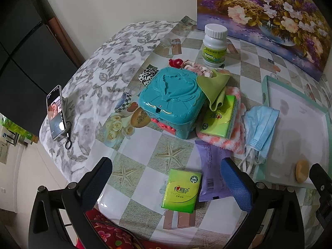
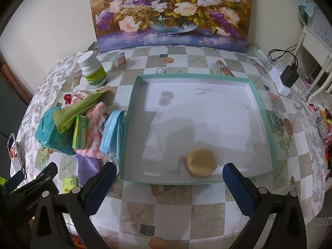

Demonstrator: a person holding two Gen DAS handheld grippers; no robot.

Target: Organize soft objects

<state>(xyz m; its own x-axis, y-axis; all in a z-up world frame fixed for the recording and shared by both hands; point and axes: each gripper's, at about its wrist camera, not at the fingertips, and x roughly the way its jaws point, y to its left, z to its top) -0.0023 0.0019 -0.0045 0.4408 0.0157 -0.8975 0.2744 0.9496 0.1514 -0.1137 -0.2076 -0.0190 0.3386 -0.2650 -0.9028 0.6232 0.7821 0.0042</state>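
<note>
A shallow teal-rimmed white tray (image 2: 263, 112) holds a round tan sponge puff (image 2: 201, 161) near its front edge; the tray also shows in the left wrist view (image 1: 267, 87). My right gripper (image 2: 169, 184) is open and empty just in front of the puff. My left gripper (image 1: 166, 184) is open and empty above a green tissue pack (image 1: 182, 191) and a purple wipes pack (image 1: 211, 176). Further back lie a blue face mask (image 1: 260, 128), a pink-white fluffy cloth (image 1: 234, 143) with a second green tissue pack (image 1: 220, 118) on it, a green cloth (image 1: 213, 87) and several hair scrunchies (image 1: 193, 66).
A teal toy box (image 1: 170, 101) stands mid-table with the cloths against it. A white pill bottle (image 1: 214, 45) stands behind, before a flower painting (image 1: 265, 14). A phone (image 1: 55, 114) leans at the left edge. A black charger (image 2: 288, 76) sits at the far right.
</note>
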